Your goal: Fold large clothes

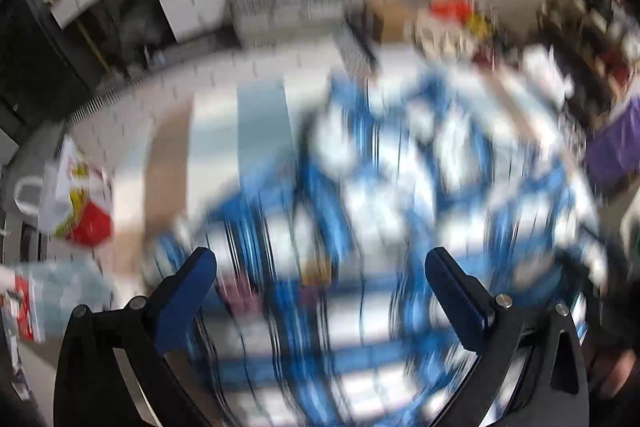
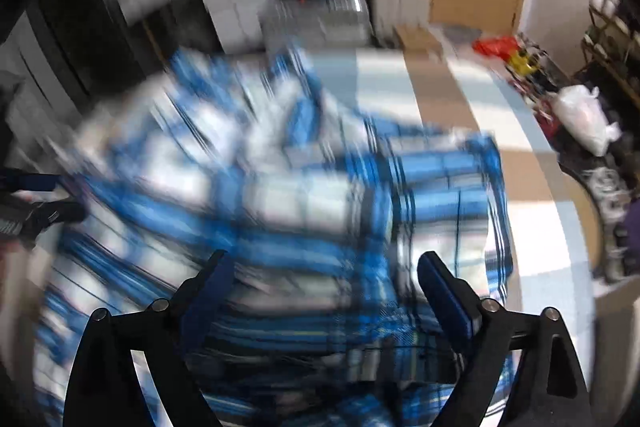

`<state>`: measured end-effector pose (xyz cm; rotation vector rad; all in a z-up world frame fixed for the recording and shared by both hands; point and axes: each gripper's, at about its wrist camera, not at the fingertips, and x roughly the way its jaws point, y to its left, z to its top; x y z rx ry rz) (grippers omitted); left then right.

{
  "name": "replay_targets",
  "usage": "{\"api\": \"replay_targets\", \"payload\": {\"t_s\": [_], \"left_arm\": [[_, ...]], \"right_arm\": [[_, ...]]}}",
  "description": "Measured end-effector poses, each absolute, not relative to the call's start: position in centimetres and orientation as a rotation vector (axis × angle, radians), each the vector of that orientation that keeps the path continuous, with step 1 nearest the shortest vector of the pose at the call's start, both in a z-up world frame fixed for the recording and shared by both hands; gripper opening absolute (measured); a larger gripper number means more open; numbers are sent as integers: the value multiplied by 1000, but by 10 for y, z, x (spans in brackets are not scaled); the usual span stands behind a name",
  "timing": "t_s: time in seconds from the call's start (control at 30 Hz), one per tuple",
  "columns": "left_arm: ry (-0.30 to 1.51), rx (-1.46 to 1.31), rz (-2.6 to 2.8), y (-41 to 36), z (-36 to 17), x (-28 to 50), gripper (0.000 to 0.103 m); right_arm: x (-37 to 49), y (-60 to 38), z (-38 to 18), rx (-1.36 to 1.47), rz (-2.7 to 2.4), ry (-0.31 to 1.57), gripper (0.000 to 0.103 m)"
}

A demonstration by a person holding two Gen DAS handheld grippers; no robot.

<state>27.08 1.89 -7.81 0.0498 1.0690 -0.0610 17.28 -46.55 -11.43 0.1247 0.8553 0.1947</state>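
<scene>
A: Lying rumpled across the striped counter (image 2: 440, 99), the blue-and-white plaid cotton shirt (image 2: 280, 187) sits under both grippers. Are they holding it?

B: No. The left gripper (image 1: 320, 267) and right gripper (image 2: 320, 267) each have their fingers spread wide, pinching nothing.

A: Risks?

B: Grabbing several bunched layers at once would probably skew the fold. Motion blur leaves no writing legible.

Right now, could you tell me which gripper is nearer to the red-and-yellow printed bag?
Left. The left gripper hovers over the plaid shirt with the bag off to its left; the right gripper works further right, its view missing the bag.
</scene>
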Motion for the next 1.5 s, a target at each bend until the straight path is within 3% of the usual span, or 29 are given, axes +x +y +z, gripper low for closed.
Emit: {"api": "replay_targets", "payload": {"t_s": [0.17, 0.47, 0.53, 0.57, 0.6, 0.8, 1.07, 1.2, 1.37, 1.47, 1.5], "left_arm": [[1151, -11, 45, 10, -104, 340, 102], [1257, -100, 97, -3, -143, 411, 101], [1276, -125, 56, -5, -142, 407, 74], [1290, -148, 29, -5, -143, 403, 25], [1307, -169, 10, -5, -139, 399, 6], [1145, -103, -141, -9, -79, 332, 6], [998, 1, -322, -5, -46, 239, 6], [987, -3, -360, -4, -54, 231, 6], [980, -47, -372, -7, -62, 242, 6], [977, -34, -358, -9, -65, 247, 6], [975, -31, -354, -9, -65, 248, 6]], "right_arm": [[142, -486, -110, 421, 359, 646, 96], [127, -490, -139, 570, 553, 615, 100], [128, -490, -140, 595, 586, 612, 101], [128, -490, -138, 602, 602, 603, 101], [121, -489, -139, 604, 603, 592, 102], [114, -493, -136, 587, 546, 603, 103], [150, -480, -69, 392, 387, 599, 103], [212, -456, -60, 194, 290, 743, 103], [280, -442, -102, 126, 192, 979, 103], [299, -433, -125, 72, 135, 1065, 94], [302, -428, -129, 41, 142, 1066, 82]]}}
